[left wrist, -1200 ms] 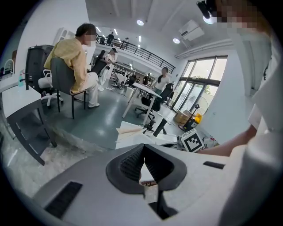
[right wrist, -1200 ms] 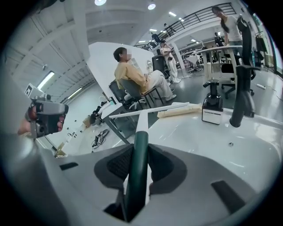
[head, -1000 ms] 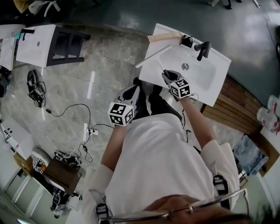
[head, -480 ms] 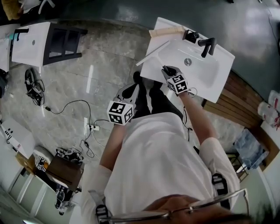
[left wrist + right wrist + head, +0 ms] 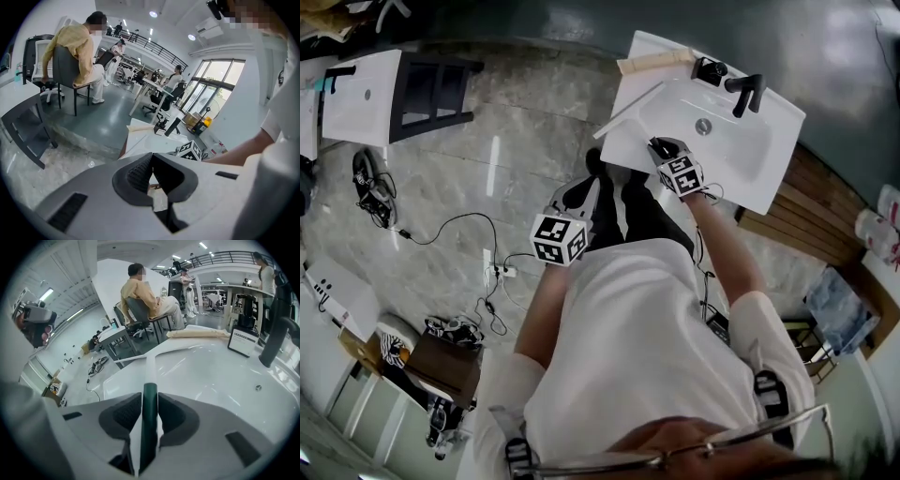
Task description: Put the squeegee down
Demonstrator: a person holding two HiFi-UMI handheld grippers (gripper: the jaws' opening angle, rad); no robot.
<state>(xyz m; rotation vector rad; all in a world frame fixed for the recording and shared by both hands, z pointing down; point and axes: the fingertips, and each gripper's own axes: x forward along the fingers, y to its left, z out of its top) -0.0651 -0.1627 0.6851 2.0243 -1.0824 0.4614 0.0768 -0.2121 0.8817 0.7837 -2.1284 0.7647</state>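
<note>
Green plastic forms the handle of the squeegee (image 5: 149,413), which is seen between the jaws of the right gripper (image 5: 150,401). These jaws have just been opening, yet the pads are seen close against the handle's sides. The squeegee's white blade is laid along the left rim of the white washbasin (image 5: 741,173). A black tap (image 5: 748,91), a small sign card (image 5: 242,341) and a beige roll (image 5: 656,63) are ranged at the far rim, apart from the blade. The left gripper (image 5: 586,187) is held beside the basin, over the marbled floor (image 5: 516,112), its jaws brought together on nothing. Cables (image 5: 450,230) are strewn across that floor.
</note>
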